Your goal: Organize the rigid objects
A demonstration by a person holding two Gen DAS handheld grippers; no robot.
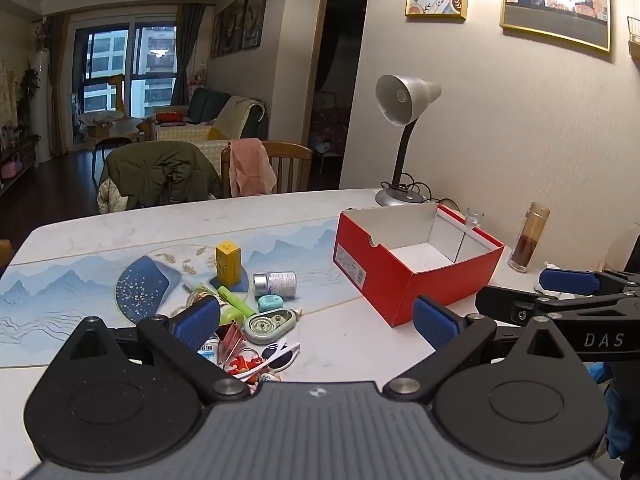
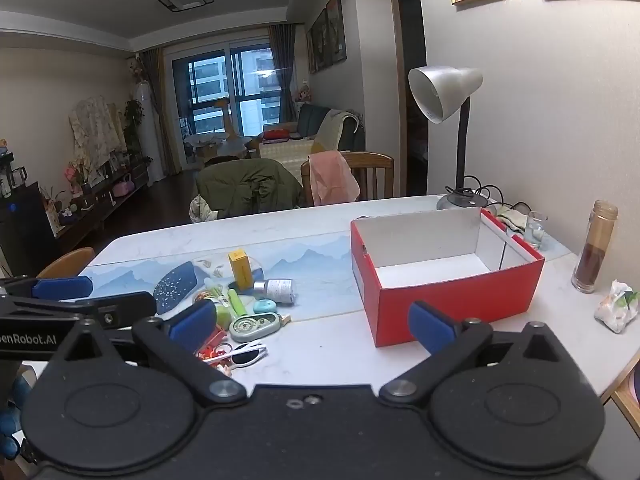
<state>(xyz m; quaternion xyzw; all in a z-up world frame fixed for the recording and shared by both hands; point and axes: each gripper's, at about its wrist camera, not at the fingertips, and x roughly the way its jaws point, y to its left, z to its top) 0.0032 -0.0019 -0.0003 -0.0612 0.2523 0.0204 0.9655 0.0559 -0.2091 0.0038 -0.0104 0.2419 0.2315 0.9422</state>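
Note:
A pile of small rigid items lies on the table: a yellow box, a silver-capped bottle, a correction tape dispenser, white sunglasses, a green highlighter. An empty red box stands to the right; it also shows in the right wrist view. My left gripper is open and empty above the near edge of the pile. My right gripper is open and empty between the pile and the red box.
A desk lamp stands behind the red box by the wall. A tall jar with brown contents, a small glass and a wrapped packet sit to the right. Chairs with clothes stand at the table's far side.

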